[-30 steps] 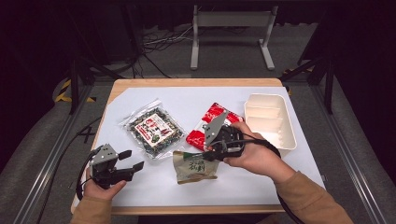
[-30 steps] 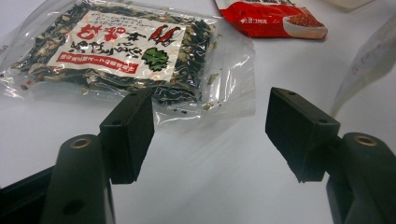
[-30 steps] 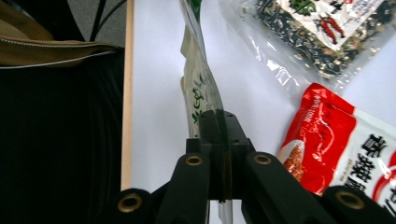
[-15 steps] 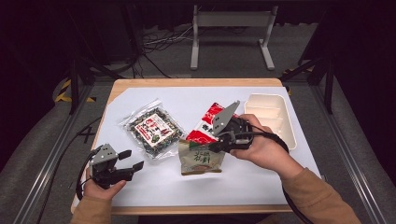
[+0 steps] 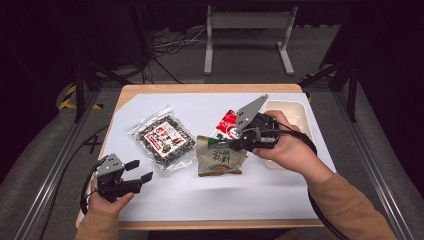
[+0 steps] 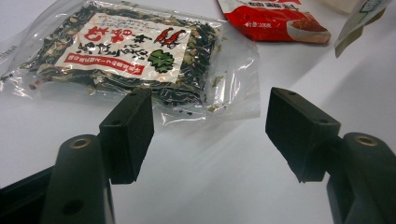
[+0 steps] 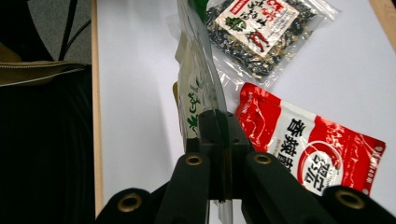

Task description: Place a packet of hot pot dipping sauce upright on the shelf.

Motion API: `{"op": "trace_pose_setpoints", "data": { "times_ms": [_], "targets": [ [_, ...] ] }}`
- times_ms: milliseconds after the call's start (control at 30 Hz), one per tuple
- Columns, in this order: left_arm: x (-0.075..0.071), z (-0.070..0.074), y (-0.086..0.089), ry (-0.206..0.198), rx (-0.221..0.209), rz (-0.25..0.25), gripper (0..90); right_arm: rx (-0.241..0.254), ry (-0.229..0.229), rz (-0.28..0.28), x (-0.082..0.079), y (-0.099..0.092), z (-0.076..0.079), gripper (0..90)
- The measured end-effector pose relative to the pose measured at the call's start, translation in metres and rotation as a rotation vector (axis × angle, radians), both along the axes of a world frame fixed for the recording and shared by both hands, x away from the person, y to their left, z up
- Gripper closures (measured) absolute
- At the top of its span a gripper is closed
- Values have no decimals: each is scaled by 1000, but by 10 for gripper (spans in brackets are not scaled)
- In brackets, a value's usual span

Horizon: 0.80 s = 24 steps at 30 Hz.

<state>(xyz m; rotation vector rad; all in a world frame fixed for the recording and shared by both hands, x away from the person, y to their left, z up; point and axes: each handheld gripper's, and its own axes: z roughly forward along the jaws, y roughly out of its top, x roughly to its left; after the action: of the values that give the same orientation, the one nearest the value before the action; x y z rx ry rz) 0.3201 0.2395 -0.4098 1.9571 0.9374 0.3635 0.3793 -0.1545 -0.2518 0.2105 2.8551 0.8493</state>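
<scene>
The right gripper (image 5: 239, 144), pinching the green packet (image 5: 218, 159), has lifted it toward the table's right edge, probably tray-bound; the left gripper (image 5: 139, 171) stays spread

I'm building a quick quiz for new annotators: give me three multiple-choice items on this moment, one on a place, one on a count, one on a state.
1. Where does the clear plastic packet of dark dried flakes with a red-and-white label lie?
A. In the white plastic tray
B. On the white table cover, ahead of the left tool
C. In the right tool

2. How many food packets are there?
A. Two
B. Three
C. Five

3. How do the left tool's jaws stand?
A. Apart, holding nothing
B. Closed on the red packet
C. Closed on a cable

Answers:
1 B: the left gripper view shows it flat on the cover beyond the left tool.
2 B: the flakes packet, the red-and-white foil pouch and the tan-and-green pouch pinched by the right tool.
3 A: bare cover shows between them.
</scene>
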Motion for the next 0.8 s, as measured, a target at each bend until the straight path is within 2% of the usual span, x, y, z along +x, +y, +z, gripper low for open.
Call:
{"op": "trace_pose_setpoints", "data": {
  "times_ms": [133,800],
  "targets": [
    [-2,2,0,-27,-9,2,330,12,-21,-12,3,-5,4,895],
    [-3,1,1,-26,-8,10,330,34,-79,-101,28,-36,27,895]
  ]
}}
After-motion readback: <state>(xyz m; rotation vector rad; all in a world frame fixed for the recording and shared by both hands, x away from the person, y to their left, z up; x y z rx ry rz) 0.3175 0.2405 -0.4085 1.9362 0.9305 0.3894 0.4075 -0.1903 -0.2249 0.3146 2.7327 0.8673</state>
